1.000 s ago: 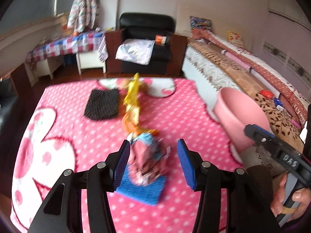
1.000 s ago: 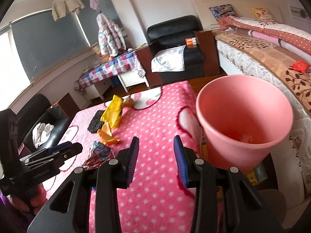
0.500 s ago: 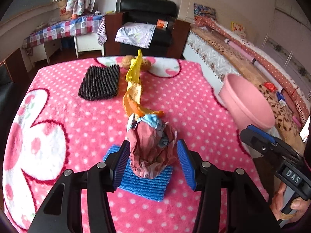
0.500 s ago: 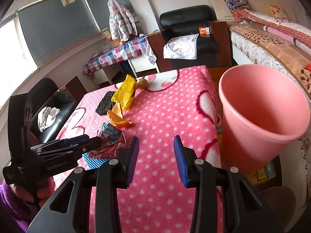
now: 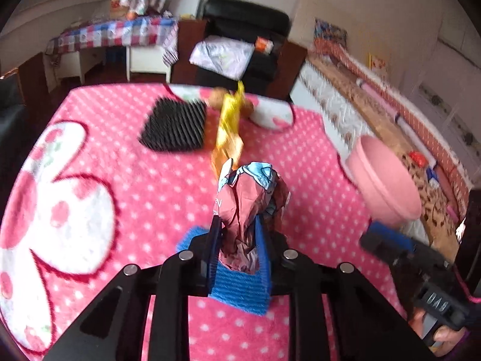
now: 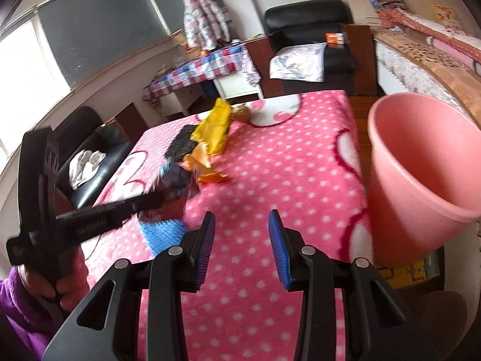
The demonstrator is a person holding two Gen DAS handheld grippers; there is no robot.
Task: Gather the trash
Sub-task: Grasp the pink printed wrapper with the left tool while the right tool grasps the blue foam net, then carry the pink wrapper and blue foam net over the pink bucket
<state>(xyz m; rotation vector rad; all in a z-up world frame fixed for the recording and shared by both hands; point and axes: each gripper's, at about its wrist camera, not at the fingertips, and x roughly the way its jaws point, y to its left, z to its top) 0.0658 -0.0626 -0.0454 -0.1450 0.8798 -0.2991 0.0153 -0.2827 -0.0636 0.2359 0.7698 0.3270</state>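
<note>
My left gripper (image 5: 237, 225) is shut on a crumpled red and blue wrapper (image 5: 252, 195), just above a blue ribbed cloth (image 5: 237, 285) on the pink dotted table. In the right wrist view the left gripper (image 6: 156, 200) shows at the left, with the wrapper (image 6: 177, 183) at its tip. My right gripper (image 6: 240, 225) is open and empty over the table's near middle. A pink bin (image 6: 421, 180) stands off the table's right edge; it also shows in the left wrist view (image 5: 384, 180). A yellow bag (image 6: 215, 129) and an orange wrapper (image 6: 204, 165) lie beyond.
A black ribbed cloth (image 5: 174, 126) lies at the far left of the table (image 5: 135, 180). A brown round item (image 6: 242, 114) sits near the far edge. A bed (image 6: 427, 51) runs along the right, a black armchair (image 6: 309, 39) stands behind.
My left gripper has closed on the crumpled wrapper, which before lay between its open fingers. Both views shifted slightly; the right gripper stays open.
</note>
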